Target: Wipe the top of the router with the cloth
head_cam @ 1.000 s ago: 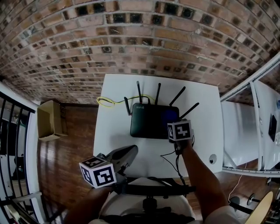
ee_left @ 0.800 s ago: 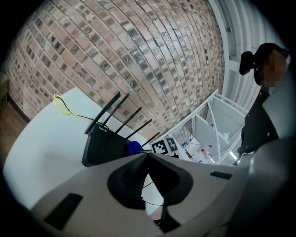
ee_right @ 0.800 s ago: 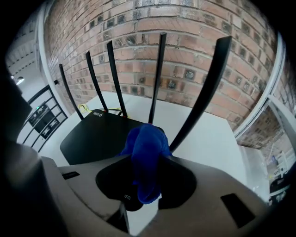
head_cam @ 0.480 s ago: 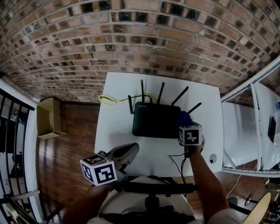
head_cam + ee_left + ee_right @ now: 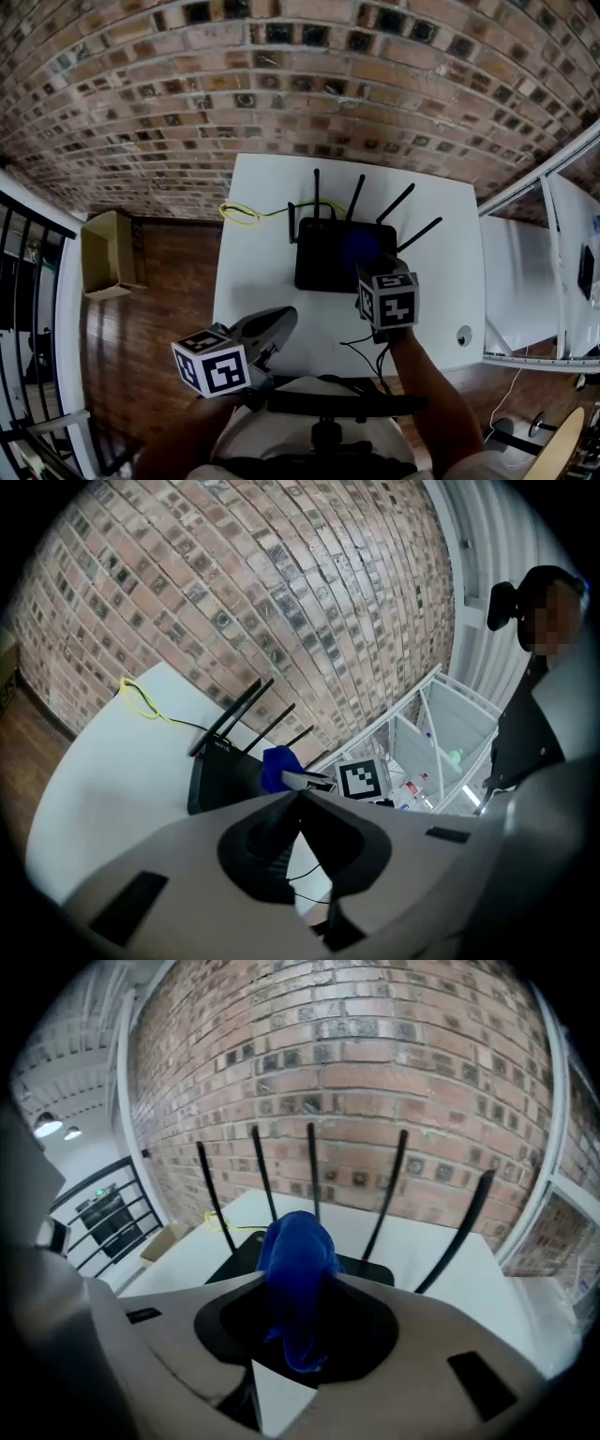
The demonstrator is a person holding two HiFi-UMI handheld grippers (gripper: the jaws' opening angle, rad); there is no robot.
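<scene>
Black and flat, the router (image 5: 330,261) sits near the middle of the head view, towards the back of a white table (image 5: 255,272), with its antennas (image 5: 317,192) raised towards the brick wall (image 5: 281,84). A blue cloth (image 5: 296,1241) is bunched up and pinched in the right gripper (image 5: 300,1283). The jaws are closed on the wad, and its loose end hangs down between them. In the head view the blue cloth shows on the right part of the router's top, just above the gripper's marker cube (image 5: 388,300), so it looks pressed to the lid or very close over it.

I judge the wiping to be under way rather than finished. The cloth is on the right side, while the left half of the lid lies bare and dark. Nothing shows whether that half has been covered, so it should probably be counted as still to do.

The left gripper (image 5: 267,333) hangs low at the lower left of the head view, off the near edge of the table and well apart from the router. Its jaws are brought together with nothing between them. A yellow cable (image 5: 246,214) loops off the router's back left corner, thin black cords (image 5: 361,352) trail over the near edge, and a cardboard box (image 5: 105,255) stands on the wooden floor at far left.
</scene>
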